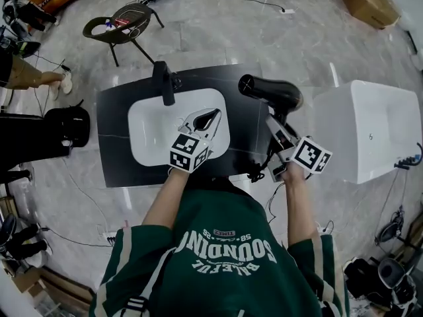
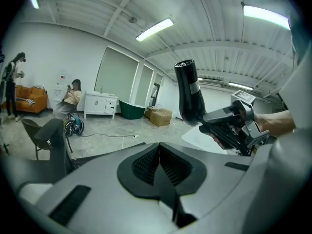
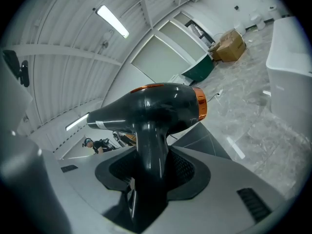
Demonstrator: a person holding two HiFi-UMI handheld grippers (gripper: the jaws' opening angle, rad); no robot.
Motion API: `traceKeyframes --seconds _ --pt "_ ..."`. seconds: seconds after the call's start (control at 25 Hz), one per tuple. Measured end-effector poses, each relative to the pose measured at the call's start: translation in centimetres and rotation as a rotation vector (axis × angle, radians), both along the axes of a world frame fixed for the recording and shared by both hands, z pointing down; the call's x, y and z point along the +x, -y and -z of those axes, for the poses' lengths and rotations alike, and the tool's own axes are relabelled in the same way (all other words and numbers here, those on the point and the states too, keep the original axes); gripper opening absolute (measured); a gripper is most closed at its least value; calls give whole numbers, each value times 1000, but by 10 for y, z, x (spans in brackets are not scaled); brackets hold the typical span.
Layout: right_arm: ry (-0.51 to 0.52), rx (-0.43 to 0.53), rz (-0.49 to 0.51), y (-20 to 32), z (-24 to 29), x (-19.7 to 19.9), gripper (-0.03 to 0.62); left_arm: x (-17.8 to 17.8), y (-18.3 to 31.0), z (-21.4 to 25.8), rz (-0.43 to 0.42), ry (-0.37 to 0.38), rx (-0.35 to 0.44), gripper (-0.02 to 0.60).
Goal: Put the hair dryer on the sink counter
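The black hair dryer (image 1: 271,92) with an orange ring at its back (image 3: 202,109) is held up in the air over the right end of the dark sink counter (image 1: 115,144). Its handle (image 3: 152,155) is clamped between the jaws of my right gripper (image 1: 276,125), nozzle pointing left. My left gripper (image 1: 208,119) hovers over the white basin (image 1: 155,134), shut with nothing in it. In the left gripper view the hair dryer (image 2: 190,94) stands upright in the right gripper (image 2: 234,126), off to the right.
A black faucet (image 1: 162,81) rises at the basin's far edge. The dryer's cable (image 1: 261,170) hangs down at the counter's front right. A white bathtub (image 1: 370,131) stands right of the counter, a black bin (image 1: 66,124) left, a chair (image 1: 125,22) beyond.
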State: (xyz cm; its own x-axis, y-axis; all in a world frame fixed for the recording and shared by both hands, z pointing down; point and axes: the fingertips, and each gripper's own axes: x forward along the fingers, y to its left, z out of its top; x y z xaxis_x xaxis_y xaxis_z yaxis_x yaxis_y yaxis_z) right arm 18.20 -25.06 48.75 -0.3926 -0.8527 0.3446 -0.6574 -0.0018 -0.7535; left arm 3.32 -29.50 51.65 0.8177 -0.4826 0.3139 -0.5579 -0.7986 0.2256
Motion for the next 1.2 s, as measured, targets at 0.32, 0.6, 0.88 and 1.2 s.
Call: traceKeyframes --seconds 0.32,0.6,0.88,1.2 --pt "-32 -31 -5 27 -15 -11 204 -12 18 -6 -2 6 -14 12" --pt "-122 -49 -6 55 -24 -20 204 -21 37 -11 -1 5 -29 12" --pt "-196 -57 19 75 -37 -31 204 -27 47 -14 4 1 -42 12" --pt "-264 -52 42 96 -52 -39 204 -30 54 -24 7 3 -62 12"
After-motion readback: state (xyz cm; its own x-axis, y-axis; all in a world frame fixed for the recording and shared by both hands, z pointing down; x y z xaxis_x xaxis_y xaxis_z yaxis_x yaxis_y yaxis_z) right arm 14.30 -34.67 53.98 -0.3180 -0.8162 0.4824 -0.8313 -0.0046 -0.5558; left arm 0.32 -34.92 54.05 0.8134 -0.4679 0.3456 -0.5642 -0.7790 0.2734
